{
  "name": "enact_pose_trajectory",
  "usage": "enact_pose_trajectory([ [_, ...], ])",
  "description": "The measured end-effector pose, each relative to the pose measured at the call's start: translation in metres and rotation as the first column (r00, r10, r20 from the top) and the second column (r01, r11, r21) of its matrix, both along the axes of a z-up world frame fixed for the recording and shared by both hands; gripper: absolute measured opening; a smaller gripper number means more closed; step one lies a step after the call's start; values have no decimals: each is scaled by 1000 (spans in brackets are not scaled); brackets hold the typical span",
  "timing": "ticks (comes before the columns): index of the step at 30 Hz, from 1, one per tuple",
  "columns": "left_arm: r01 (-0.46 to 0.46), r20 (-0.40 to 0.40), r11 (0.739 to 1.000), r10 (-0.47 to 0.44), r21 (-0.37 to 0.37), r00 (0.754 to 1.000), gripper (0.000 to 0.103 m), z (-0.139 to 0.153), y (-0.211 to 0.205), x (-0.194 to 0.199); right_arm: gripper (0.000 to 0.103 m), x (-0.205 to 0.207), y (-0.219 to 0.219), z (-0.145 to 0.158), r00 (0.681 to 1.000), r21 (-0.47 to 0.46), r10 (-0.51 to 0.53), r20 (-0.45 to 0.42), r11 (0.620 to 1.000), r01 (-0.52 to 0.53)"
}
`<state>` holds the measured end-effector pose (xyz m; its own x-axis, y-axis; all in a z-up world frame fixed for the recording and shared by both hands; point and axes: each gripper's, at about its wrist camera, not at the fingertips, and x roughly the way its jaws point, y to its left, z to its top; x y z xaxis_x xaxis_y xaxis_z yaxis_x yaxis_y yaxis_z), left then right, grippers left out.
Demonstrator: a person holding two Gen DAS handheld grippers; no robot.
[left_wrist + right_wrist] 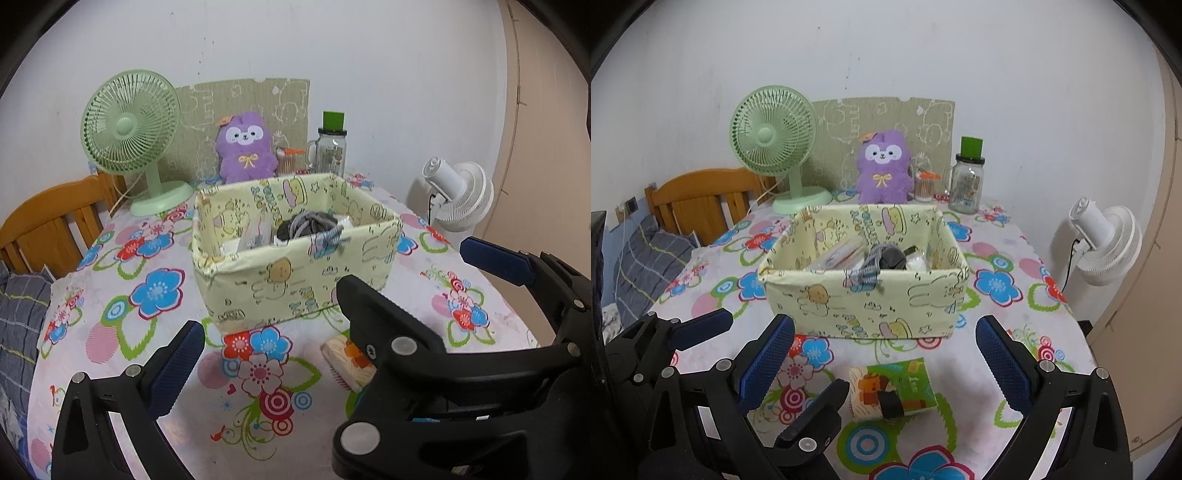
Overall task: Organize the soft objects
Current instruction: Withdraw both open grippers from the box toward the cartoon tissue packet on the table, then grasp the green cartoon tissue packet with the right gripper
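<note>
A table with a flowery cloth point(997, 236) holds a yellow fabric box point(864, 295) near its middle. Inside the box lie a grey bundle with a striped cord point(886, 258), a clear packet point(842, 254) and something white point(918, 264); the cord hangs over the front wall. On the cloth, just in front of the box and near the front edge, lies a small soft pack with green and orange pictures point(892, 391). The right gripper point(884, 363) hovers over this pack with its blue pads spread wide apart, one on each side, and it holds nothing. The left gripper point(332, 291) sits to the left of the right one, also wide open and empty; in its own view one finger of the right gripper crosses in front of the pack point(351, 360). Along the back edge stand a green fan point(775, 147), a purple plush toy point(884, 166), a small pot of cotton swabs point(923, 186) and a glass jar with a green lid point(967, 181). A white fan point(1104, 247) stands off the right side of the table. A wooden chair point(701, 199) stands at the left side.
</note>
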<state>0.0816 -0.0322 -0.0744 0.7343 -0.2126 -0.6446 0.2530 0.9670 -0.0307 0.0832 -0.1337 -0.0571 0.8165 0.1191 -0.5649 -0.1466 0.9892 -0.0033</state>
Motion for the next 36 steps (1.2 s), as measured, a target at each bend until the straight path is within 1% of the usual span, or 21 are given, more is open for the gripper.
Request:
enact_pose_trajectory([
  [18,14,-115,1000,-11,25,993,103,-48,2,15,100,18,0,-47,994,-23,-5,-105,1000,3],
  [25,35,-146,999,-29,38,989,103,-58,-3,19,99,24,-2,-60,990,-19,-14,-139,1000,11],
  [27,39,-153,998,-33,39,988,103,-60,-5,20,98,26,-2,-63,988,-11,-11,-154,1000,9],
  [33,50,-160,998,-45,30,986,103,-62,-5,19,96,32,-4,-71,980,18,-8,-196,1000,12],
  [36,61,-166,997,-54,37,985,103,-63,-7,17,95,32,-3,-74,979,11,-3,-206,1000,5],
])
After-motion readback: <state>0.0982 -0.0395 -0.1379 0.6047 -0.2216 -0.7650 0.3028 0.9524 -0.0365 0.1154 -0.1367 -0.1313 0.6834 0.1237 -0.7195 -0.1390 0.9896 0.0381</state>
